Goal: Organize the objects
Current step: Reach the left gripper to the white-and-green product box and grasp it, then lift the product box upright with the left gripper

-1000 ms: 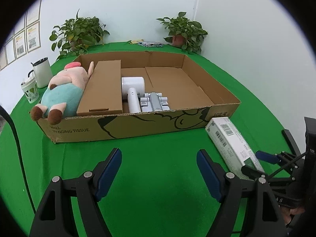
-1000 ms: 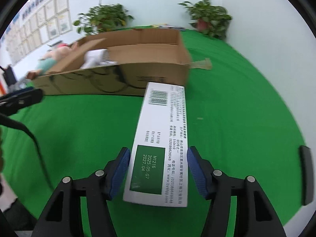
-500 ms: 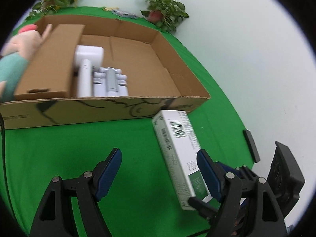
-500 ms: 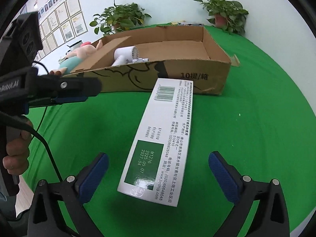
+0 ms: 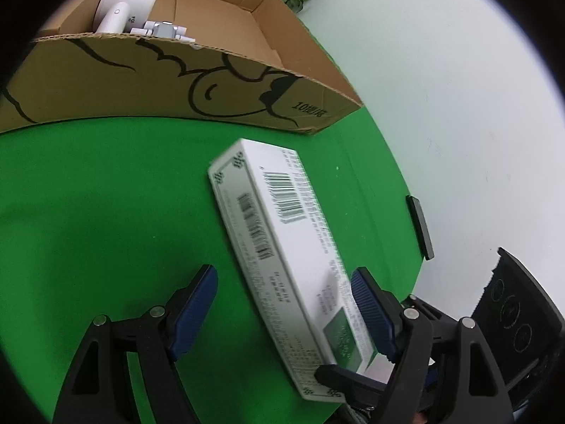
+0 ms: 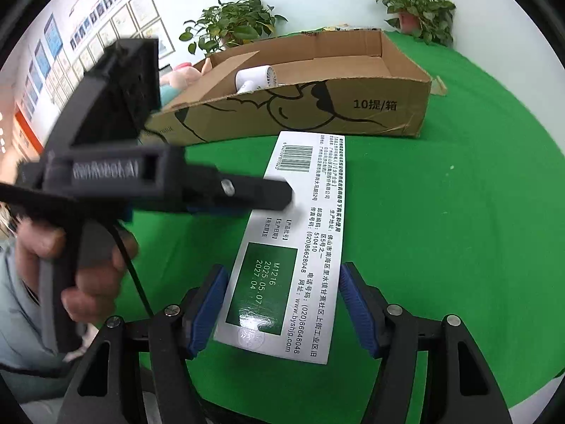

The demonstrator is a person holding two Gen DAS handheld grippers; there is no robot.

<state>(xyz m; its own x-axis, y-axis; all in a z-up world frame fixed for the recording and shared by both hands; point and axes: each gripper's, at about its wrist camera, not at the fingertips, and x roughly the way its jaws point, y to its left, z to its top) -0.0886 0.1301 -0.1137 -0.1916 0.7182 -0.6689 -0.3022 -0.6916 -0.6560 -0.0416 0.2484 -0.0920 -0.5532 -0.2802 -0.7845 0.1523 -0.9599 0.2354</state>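
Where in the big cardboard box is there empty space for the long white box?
The right end of the cardboard box is bare, from the hair dryer to the right wall. The left end is crowded with a plush toy and a flat brown box.

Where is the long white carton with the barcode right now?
The white carton lies on the green table before the cardboard box, its near end between the right gripper's closing jaws.
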